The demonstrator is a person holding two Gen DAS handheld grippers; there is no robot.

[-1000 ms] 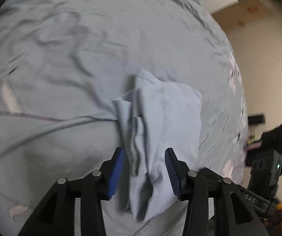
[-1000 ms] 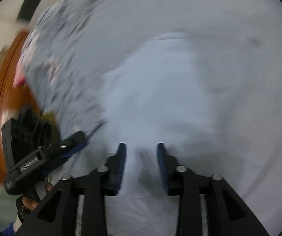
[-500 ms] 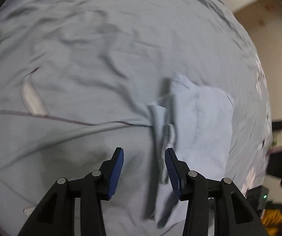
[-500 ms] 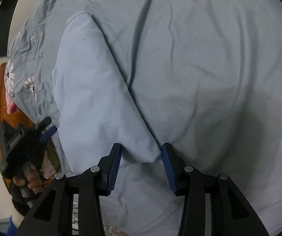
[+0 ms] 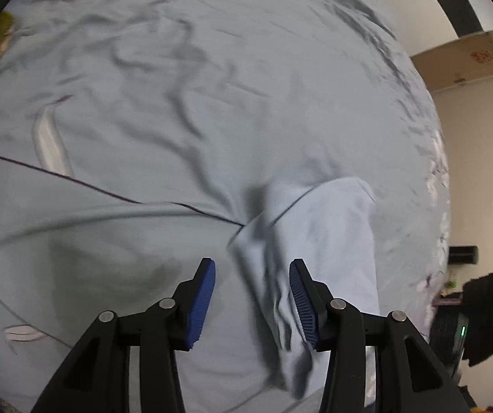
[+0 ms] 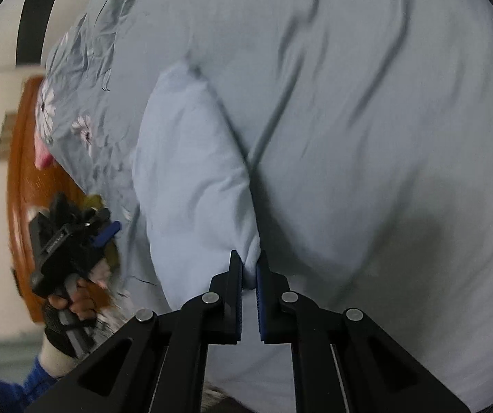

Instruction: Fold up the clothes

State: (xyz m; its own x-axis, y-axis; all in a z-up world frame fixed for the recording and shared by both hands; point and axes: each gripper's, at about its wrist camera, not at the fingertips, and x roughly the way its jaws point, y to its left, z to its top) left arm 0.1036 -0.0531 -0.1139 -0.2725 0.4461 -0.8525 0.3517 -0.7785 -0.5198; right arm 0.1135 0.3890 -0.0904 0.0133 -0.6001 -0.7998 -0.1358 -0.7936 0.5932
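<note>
The garment (image 6: 191,186), a pale blue piece partly bunched, lies on the grey bedsheet (image 6: 384,137). The right gripper (image 6: 249,275) is closing its jaws on a pinched corner of the garment, with the cloth caught between the pads. The left gripper (image 5: 251,296) hangs with its jaws apart over the rumpled folds at the garment's other end (image 5: 315,241), gripping nothing; one pad sits just beside the cloth.

To do this step well, the right pinch probably ought to take only the garment's edge, not the sheet beneath. The left likely needs to settle on a matching corner before any lift, so the fold comes up evenly and does not twist.
</note>
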